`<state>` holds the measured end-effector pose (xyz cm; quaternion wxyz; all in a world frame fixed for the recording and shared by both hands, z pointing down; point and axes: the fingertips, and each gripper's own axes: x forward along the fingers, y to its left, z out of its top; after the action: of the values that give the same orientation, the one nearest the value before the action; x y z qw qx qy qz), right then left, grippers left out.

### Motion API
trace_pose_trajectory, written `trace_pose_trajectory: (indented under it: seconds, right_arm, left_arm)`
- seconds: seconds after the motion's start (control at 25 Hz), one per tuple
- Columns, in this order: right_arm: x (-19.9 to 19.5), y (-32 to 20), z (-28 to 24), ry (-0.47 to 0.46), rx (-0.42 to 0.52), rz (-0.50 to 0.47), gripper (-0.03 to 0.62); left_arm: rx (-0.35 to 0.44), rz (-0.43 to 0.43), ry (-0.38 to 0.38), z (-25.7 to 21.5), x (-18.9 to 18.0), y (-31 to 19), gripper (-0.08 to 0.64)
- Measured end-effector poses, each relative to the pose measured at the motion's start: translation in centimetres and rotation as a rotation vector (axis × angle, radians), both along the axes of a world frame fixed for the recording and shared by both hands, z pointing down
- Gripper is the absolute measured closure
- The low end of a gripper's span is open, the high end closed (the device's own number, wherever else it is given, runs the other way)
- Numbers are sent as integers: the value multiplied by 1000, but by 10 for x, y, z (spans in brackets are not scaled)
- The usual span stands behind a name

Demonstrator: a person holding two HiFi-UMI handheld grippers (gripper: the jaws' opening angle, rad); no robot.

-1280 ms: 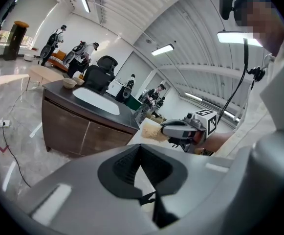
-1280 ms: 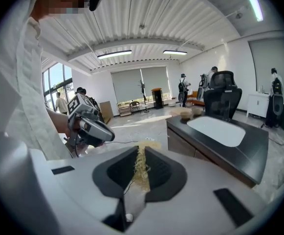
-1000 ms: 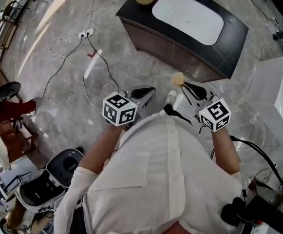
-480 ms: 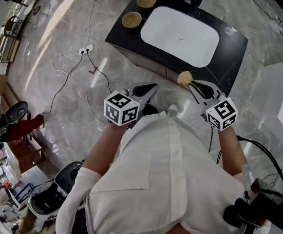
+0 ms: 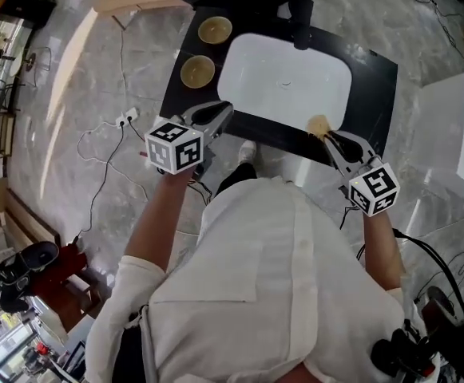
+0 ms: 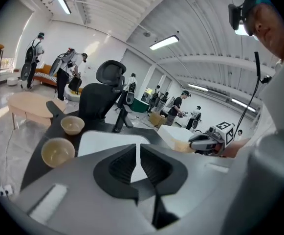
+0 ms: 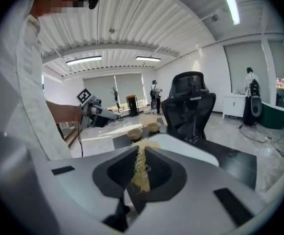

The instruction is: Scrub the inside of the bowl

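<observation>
Head view: sink [image 5: 283, 82] closer now; left tool [image 5: 222, 108] together, right tool [image 5: 328, 136] tight on scrubber [image 5: 319, 124].

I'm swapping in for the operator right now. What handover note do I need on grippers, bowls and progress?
Left gripper: jaws shut, empty, at the black table's front edge beside the near bowl.
Right gripper: shut on a tan fibrous scrubber, over the white basin's front rim.
The near bowl and far bowl stand on the table left of the basin, untouched.
Done: scrubber in grip.
To do: steady a bowl, scrub its inside.
</observation>
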<state>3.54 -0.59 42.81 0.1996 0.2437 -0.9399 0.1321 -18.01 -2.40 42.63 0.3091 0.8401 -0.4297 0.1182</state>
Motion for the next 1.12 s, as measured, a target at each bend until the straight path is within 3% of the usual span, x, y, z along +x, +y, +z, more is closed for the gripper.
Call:
trace_pose_trajectory:
  seconds: [0.24, 0.52, 0.76, 1.12]
  right_arm:
    - [-40, -38, -12, 8, 20, 123, 555]
    - [-56, -51, -7, 43, 5, 269, 555]
    - [-51, -38, -1, 85, -29, 385, 555]
    - [-47, -45, -8, 121, -29, 410, 555]
  left_arm:
    - [11, 2, -76, 7, -93, -116, 511]
    - [-116, -47, -122, 75, -174, -231, 463]
    - [-251, -67, -110, 134, -194, -280, 430]
    - [-382, -78, -54, 187, -196, -301, 413]
